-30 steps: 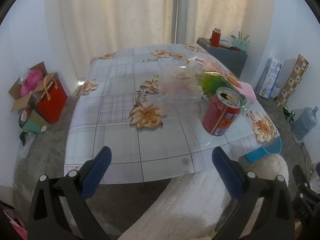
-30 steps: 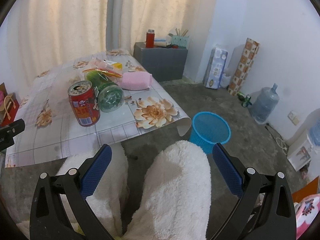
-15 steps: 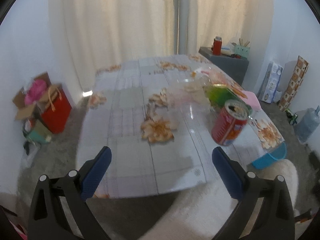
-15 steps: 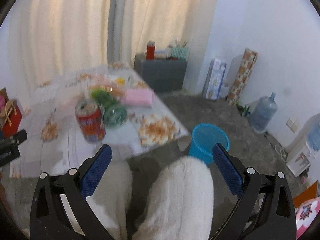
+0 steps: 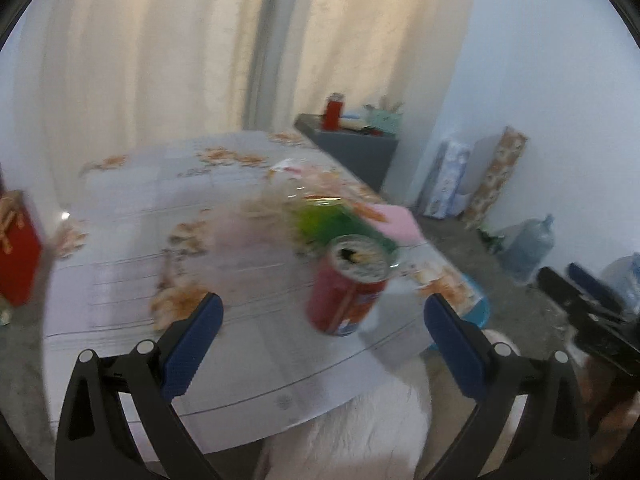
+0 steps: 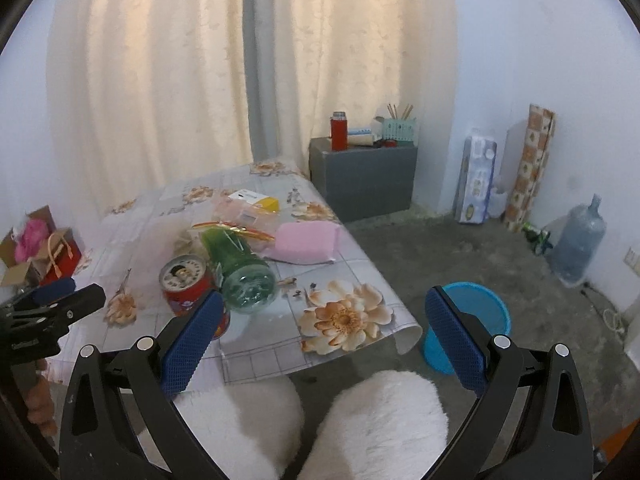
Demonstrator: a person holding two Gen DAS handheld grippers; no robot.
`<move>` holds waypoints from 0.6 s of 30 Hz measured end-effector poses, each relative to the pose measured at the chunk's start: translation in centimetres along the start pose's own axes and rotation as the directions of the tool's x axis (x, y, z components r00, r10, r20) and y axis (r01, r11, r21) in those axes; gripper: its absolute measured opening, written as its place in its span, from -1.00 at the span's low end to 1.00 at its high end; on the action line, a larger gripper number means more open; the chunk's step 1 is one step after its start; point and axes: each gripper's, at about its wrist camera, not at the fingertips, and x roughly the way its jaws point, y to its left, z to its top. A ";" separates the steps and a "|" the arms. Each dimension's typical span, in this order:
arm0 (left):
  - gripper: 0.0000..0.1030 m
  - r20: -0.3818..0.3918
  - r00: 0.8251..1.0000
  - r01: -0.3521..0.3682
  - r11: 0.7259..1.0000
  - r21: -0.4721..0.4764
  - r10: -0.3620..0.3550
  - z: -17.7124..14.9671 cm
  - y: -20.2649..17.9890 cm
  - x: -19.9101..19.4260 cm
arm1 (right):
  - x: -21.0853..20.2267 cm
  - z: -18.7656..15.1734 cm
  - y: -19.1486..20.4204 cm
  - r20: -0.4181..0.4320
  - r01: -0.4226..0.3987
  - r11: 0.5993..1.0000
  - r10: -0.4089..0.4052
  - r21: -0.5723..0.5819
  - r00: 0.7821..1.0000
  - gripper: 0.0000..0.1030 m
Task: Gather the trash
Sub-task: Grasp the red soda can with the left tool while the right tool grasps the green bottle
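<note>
Left gripper (image 5: 320,340): jaws wide apart, nothing between them; held above the near edge of the table (image 5: 248,364); this view is motion-blurred, so fine detail is lost. Right gripper (image 6: 320,336): jaws likewise wide apart and empty; held off the table's near right corner, over the person's lap in white fleece (image 6: 376,424).

Table carries a floral, grid-patterned cloth. Trash sits grouped toward its right edge:
- red can (image 6: 186,284), upright, top opened, near the near edge; in the left wrist view it lies ahead of the left gripper, closer to the right finger, not touched (image 5: 346,286);
- green plastic bottle (image 6: 236,264) lying on its side, base toward the camera, just beside the can on its right; contact between the two cannot be told;
- pink packet (image 6: 306,242) flat at the right edge, beyond the bottle;
- yellow-and-white carton (image 6: 254,200) farther back, with clear wrapping (image 6: 240,214) around or against it; which, cannot be told.

Blue bin (image 6: 474,316) stands on the floor off the table's near right corner, open top up, partly hidden behind the right gripper's right finger.

Left gripper appears at the left margin of the right wrist view (image 6: 52,304), over the table's near left part.

Background: grey cabinet (image 6: 362,174) against the curtain; water jug (image 6: 578,240) by the right wall.
</note>
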 end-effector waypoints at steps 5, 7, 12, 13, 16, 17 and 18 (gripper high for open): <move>0.92 0.041 0.998 0.036 0.992 0.118 -0.042 -0.3 -2.4 1.3 | 1.3 0.1 -1.4 -0.058 -0.051 0.996 0.056 0.079 0.997 0.85; 0.92 0.064 0.997 0.018 0.984 0.180 -0.030 -0.5 -3.2 2.2 | 2.1 0.0 -1.8 -0.088 -0.078 0.991 0.087 0.106 0.992 0.85; 0.76 0.067 0.997 -0.042 0.954 0.296 0.023 -1.0 -4.9 5.8 | 3.5 0.0 -2.3 -0.153 -0.117 0.987 0.133 0.114 0.979 0.84; 0.73 0.067 0.997 -0.055 0.946 0.320 0.035 -0.9 -5.3 6.6 | 3.8 0.1 -2.3 -0.166 -0.124 0.986 0.142 0.114 0.976 0.83; 0.56 0.056 0.996 -0.083 0.930 0.358 0.067 -0.9 -5.8 8.6 | 4.6 0.4 -2.7 -0.198 -0.164 0.977 0.189 0.133 0.962 0.78; 0.52 0.052 0.995 -0.093 0.928 0.362 0.080 -0.9 -5.8 9.1 | 4.8 0.7 -2.8 -0.203 -0.187 0.972 0.214 0.146 0.955 0.76; 0.48 0.053 0.995 -0.103 0.926 0.364 0.090 -0.9 -5.9 9.4 | 5.1 1.0 -2.9 -0.206 -0.202 0.967 0.232 0.155 0.951 0.76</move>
